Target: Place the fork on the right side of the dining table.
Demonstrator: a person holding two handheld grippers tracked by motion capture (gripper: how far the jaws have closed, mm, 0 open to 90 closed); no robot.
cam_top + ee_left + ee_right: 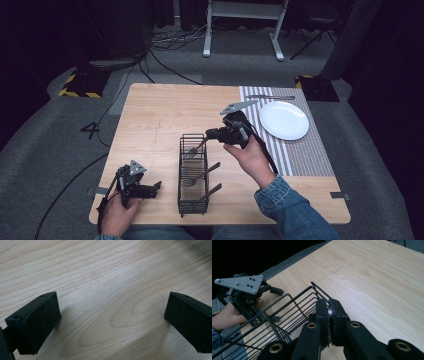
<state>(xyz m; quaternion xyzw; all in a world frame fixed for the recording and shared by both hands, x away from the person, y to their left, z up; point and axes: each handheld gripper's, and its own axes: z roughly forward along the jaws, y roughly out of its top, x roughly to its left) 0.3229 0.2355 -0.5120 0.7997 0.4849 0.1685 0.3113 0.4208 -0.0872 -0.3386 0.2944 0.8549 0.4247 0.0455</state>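
The silver metal fork (197, 147) sits at the far end of the black wire cutlery basket (193, 200), tines down toward the basket's interior and handle slanting up and to the right. The right gripper (214, 134) is clamped on that handle: in the right gripper view its jaws stand nearly together, with a sliver of bright metal (329, 311) pinched between them.

Step in hand, as judged: one fork is being moved between the basket and the place setting. Whether it is going in or coming out cannot be told from these pictures.

Next move, as judged: if the fork is being withdrawn, lift it along the line of its handle until the tines clear the top wire, then carry it right. If it is being deposited, lower it until it rests, then release.

Two more forks (201, 176) lie in the near part of the basket with handles projecting over the right-hand rim; they are apart from the held fork.

The left gripper (155, 188) rests on the light wooden table (160, 110) just left of the basket, jaws wide apart and holding nothing. It does not brace the basket, so a snagged tine could drag the basket.

Further right, a white round plate (284, 120) sits on a grey striped placemat (300, 155), with cutlery (270, 97) lying beyond it.
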